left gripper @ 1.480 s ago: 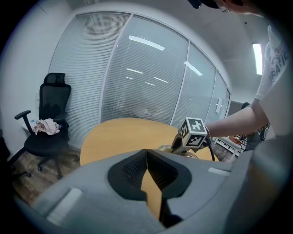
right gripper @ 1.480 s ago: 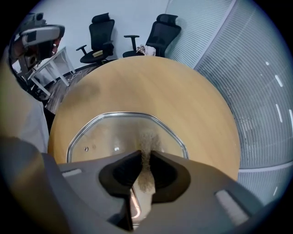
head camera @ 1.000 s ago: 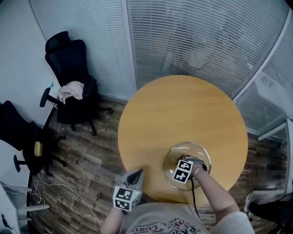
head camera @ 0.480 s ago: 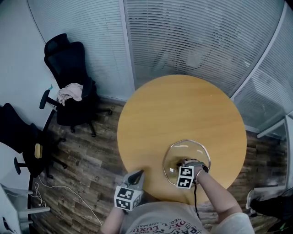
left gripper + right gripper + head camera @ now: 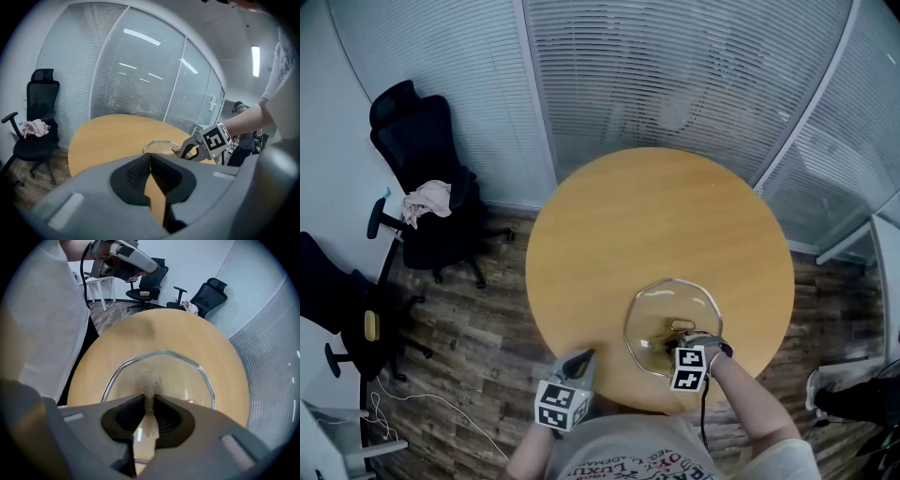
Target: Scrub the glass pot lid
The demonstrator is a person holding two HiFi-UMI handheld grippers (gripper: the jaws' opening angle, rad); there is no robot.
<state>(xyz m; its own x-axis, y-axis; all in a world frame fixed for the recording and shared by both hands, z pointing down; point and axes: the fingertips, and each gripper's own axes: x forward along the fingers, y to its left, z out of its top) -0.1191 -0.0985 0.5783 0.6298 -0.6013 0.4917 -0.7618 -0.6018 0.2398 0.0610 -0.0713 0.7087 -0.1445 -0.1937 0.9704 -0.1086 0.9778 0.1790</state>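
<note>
The glass pot lid point(image 5: 673, 317) lies flat on the round wooden table point(image 5: 656, 211), near its front edge. My right gripper point(image 5: 675, 347) is over the lid's near side, shut on a thin brown scrub pad point(image 5: 150, 383) whose tip presses on the glass of the lid point(image 5: 183, 376). The lid's small metal knob point(image 5: 680, 326) shows just beyond that gripper. My left gripper point(image 5: 579, 360) hovers at the table's front-left edge, away from the lid, with its jaws shut and nothing between them point(image 5: 150, 158). In the left gripper view, the lid point(image 5: 161, 146) and the right gripper point(image 5: 206, 143) are ahead to the right.
Two black office chairs point(image 5: 422, 178) point(image 5: 337, 300) stand on the wooden floor left of the table, one with a cloth point(image 5: 424, 199) on its seat. A glass wall with blinds point(image 5: 675, 75) curves behind the table. A person's torso is at the near table edge.
My right gripper has drawn the scrub pad back across the lid, from near the knob toward the near rim. The left gripper has stayed put.
</note>
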